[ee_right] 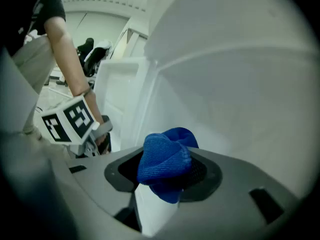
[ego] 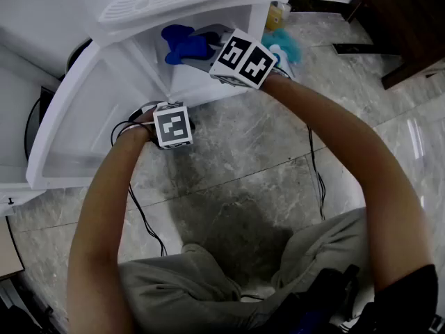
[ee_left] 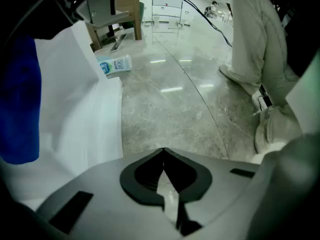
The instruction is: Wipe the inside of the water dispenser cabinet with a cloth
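Note:
The white water dispenser cabinet [ego: 149, 61] stands open, its door [ego: 76, 117] swung out to the left. My right gripper [ego: 198, 53] reaches into the cabinet and is shut on a bunched blue cloth [ego: 182, 45]. In the right gripper view the blue cloth [ee_right: 167, 164] bulges from between the jaws of the right gripper [ee_right: 165, 186], close to the cabinet's white inner wall [ee_right: 230, 94]. My left gripper [ego: 167, 125] hangs by the door's lower corner and points steeply down. The left gripper [ee_left: 164, 184] is shut with nothing between its jaws.
A grey marble floor [ego: 264, 172] lies in front of the cabinet, with black cables [ego: 316, 179] trailing across it. A teal thing [ego: 284, 45] and a yellow thing [ego: 278, 14] sit right of the cabinet. A small blue-labelled bottle [ee_left: 114, 65] lies on the floor. My knees fill the lower head view.

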{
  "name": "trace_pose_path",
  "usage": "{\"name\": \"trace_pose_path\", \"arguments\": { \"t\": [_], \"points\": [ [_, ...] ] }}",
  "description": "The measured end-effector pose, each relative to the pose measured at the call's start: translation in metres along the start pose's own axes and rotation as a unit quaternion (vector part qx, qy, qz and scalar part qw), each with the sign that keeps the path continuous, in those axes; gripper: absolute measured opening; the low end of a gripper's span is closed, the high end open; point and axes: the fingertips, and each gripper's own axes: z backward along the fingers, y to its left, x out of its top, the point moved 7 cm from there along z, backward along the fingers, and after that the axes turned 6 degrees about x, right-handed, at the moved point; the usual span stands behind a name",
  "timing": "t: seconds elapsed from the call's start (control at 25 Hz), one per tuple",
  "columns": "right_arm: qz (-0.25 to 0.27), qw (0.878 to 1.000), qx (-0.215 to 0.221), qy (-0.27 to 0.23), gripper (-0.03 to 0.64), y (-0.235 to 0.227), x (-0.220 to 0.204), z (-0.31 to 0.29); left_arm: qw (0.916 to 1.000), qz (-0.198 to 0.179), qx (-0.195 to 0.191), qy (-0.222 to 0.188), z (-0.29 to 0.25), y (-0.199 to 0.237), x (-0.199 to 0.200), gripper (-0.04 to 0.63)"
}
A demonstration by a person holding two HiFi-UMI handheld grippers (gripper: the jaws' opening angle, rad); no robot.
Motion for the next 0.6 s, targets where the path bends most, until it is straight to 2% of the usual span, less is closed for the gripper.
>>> {"name": "trace_pose_path", "arguments": {
  "t": [0.16, 0.28, 0.36, 0.48, 0.6],
  "points": [
    [0.026, 0.992, 0.028, 0.123, 0.167, 0.006, -0.040, -0.056, 0.9995, 0.018, -0.001, -0.025, 0.005, 0.008, -0.009, 0.008],
    [0.036, 0.982, 0.042, 0.180, 0.167, 0.009, -0.063, -0.090, 0.9987, 0.039, -0.006, -0.034, -0.002, 0.014, -0.023, 0.008],
    [0.037, 0.979, 0.044, 0.194, 0.167, 0.010, -0.073, -0.110, 0.9980, 0.048, -0.008, -0.039, -0.007, 0.016, -0.030, 0.008],
    [0.021, 0.981, 0.038, 0.188, 0.167, 0.006, -0.074, -0.136, 0.9961, 0.068, -0.018, -0.054, -0.018, 0.013, -0.038, 0.008],
    [0.001, 0.982, 0.006, 0.187, 0.167, -0.018, -0.073, -0.149, 0.9950, 0.072, -0.023, -0.066, -0.019, 0.012, -0.041, 0.008]
  ]
}}
